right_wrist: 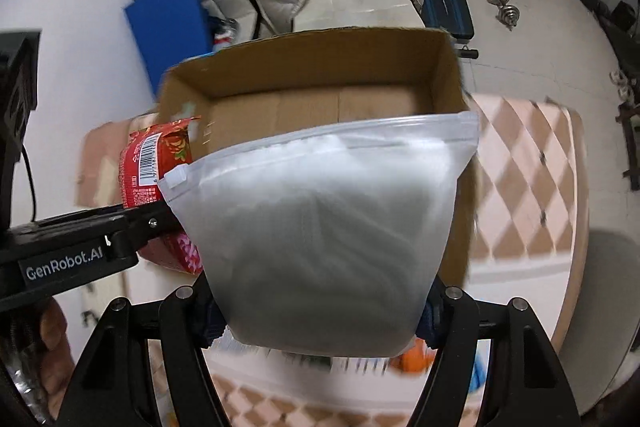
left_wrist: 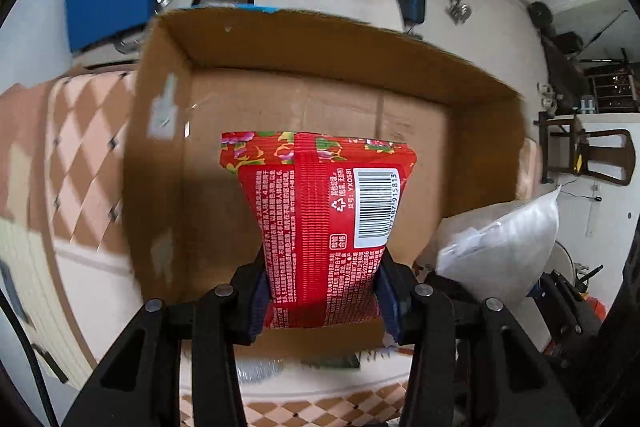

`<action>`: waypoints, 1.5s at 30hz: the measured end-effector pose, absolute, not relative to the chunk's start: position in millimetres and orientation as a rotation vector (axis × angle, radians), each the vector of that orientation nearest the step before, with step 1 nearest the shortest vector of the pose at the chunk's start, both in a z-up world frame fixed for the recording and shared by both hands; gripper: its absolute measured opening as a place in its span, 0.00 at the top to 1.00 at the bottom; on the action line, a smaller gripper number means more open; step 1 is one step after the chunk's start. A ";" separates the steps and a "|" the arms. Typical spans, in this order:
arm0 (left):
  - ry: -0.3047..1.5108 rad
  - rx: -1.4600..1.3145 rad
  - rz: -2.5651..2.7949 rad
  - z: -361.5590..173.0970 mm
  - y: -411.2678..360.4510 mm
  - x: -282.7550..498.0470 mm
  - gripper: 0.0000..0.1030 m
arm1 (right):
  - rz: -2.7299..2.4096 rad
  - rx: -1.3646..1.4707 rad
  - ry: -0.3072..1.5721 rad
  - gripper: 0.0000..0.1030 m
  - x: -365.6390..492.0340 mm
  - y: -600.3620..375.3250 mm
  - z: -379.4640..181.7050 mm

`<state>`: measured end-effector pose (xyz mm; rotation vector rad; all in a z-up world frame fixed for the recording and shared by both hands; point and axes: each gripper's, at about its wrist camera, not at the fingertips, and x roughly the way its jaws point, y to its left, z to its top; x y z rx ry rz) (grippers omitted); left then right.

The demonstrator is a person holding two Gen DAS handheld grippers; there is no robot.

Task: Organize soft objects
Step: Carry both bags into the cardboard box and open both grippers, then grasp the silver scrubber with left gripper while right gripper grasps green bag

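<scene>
Left wrist view: left gripper (left_wrist: 322,301) pinches a red floral plastic packet (left_wrist: 320,215) above the open brown cardboard box (left_wrist: 320,47), seemingly for dropping inside. Right gripper (right_wrist: 320,319) clamps a frosted white zip pouch (right_wrist: 324,227) alongside, likely bound there too.

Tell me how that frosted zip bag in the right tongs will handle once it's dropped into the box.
The frosted zip bag looks soft and squashy: it narrows where the right tongs pinch it. Its bulging, rounded body suggests padded contents, probably light for its size. The smooth plastic skin may be slippery, so it would likely slump rather than stand inside the cardboard box.
</scene>
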<state>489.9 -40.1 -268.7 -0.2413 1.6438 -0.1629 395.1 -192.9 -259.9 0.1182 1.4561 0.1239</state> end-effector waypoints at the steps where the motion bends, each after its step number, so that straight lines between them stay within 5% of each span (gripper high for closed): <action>1: 1.664 -0.241 -0.173 -275.5 -42.6 502.9 0.59 | 0.111 0.108 1.474 0.28 408.7 -188.6 -274.9; 16: 1.785 -0.204 -0.200 -335.3 -52.1 509.5 0.56 | 0.061 0.032 1.587 0.27 492.3 -168.9 -359.7; 17: 1.785 -0.217 -0.210 -333.1 -50.8 506.2 0.52 | 0.069 0.033 1.603 0.24 494.1 -169.2 -361.5; 19: 1.748 -0.200 -0.216 -319.3 -50.0 493.6 0.22 | 0.096 0.038 1.621 0.15 493.4 -169.9 -360.6; 21: 1.680 -0.134 -0.201 -299.1 -51.0 478.2 0.09 | 0.089 0.003 1.598 0.03 490.0 -170.3 -351.2; 29: 1.443 -0.079 -0.216 -195.0 -59.1 383.0 0.02 | 0.084 -0.111 1.306 0.00 429.0 -184.6 -264.9; 34: 1.298 0.090 -0.160 -151.3 -60.2 282.9 0.01 | 0.165 -0.054 1.314 0.00 353.9 -202.6 -228.7; 38: 1.333 0.330 -0.169 -191.0 -67.1 198.3 0.01 | 0.132 -0.018 1.390 0.00 294.3 -228.6 -242.4; 45: 1.579 0.634 -0.277 -338.8 -92.7 191.4 0.02 | 0.079 0.066 1.547 0.04 255.9 -239.1 -318.4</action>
